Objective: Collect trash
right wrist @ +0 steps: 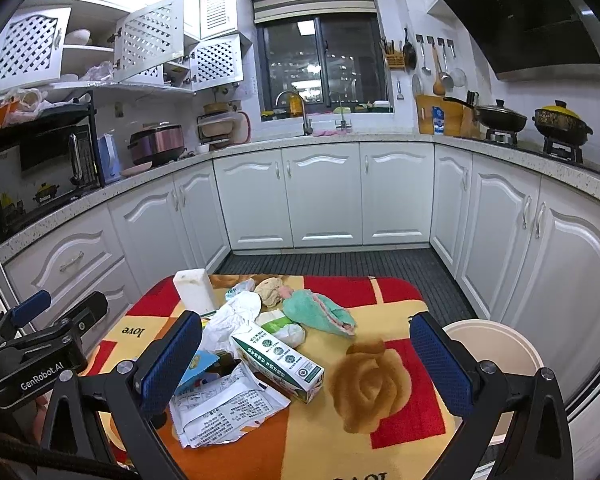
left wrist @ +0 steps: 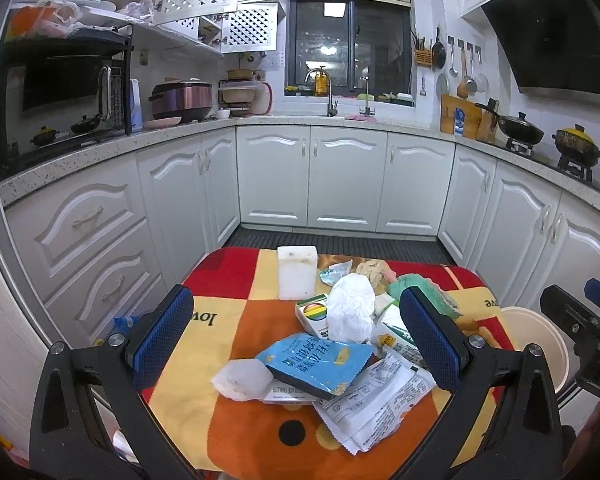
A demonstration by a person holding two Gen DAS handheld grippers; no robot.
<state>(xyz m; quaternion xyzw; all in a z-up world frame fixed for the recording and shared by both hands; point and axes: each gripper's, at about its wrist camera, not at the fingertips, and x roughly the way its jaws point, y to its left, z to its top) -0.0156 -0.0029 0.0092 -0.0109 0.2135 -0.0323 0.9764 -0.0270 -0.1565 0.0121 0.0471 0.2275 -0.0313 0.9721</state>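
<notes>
Trash pile (left wrist: 340,356) sits mid surface (right wrist: 380,452), w/ bin (right wrist: 496,340) just beside its right edge for easy drops. Left gripper (left wrist: 296,344) & right gripper (right wrist: 306,364) fingers both spread wide, pinching nothing, hovering over pile.

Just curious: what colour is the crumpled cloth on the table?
Mint green cloth with pink edging, clearest in the right wrist view.

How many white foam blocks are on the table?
2: a tall foam block standing upright at the far edge of the table, and a smaller foam chunk near the front left of the pile. More may be buried.
</notes>
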